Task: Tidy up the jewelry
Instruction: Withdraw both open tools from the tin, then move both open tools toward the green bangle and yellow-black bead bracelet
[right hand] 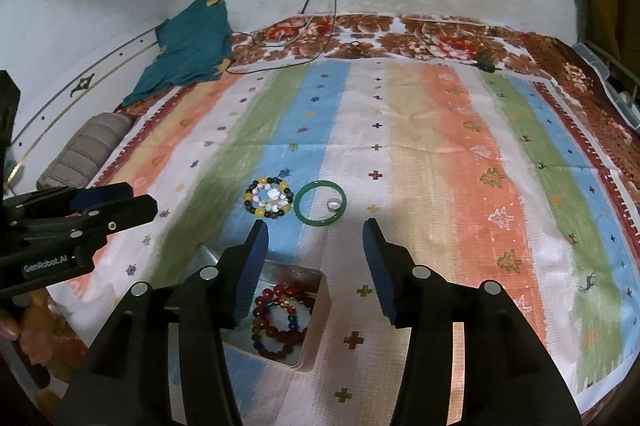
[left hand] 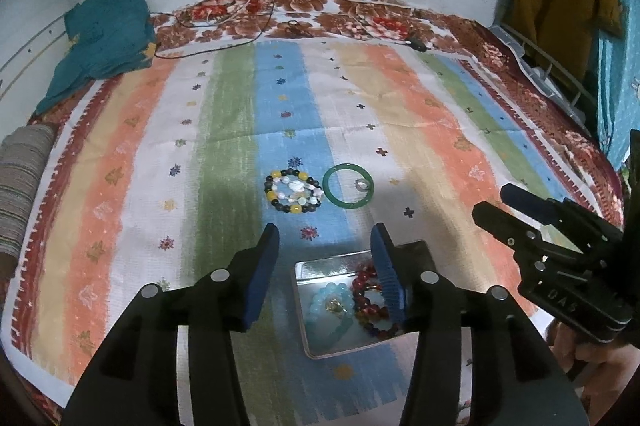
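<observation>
Jewelry waits at twelve o'clock of the tin [left hand: 316, 342]: bead bracelets [left hand: 294, 191], then bangle [left hand: 348, 185] circling a ring [left hand: 362, 185]. Bangle looks stiff, slick, breakable; pinch its rim. Left gripper [left hand: 325, 238] and right gripper [right hand: 316, 232] gape empty.

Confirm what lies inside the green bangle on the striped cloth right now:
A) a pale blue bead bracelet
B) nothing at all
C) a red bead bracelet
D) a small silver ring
D: a small silver ring lies inside the green bangle on the cloth, while the red bead bracelet and pale blue bead bracelet sit in the metal tin.
</observation>
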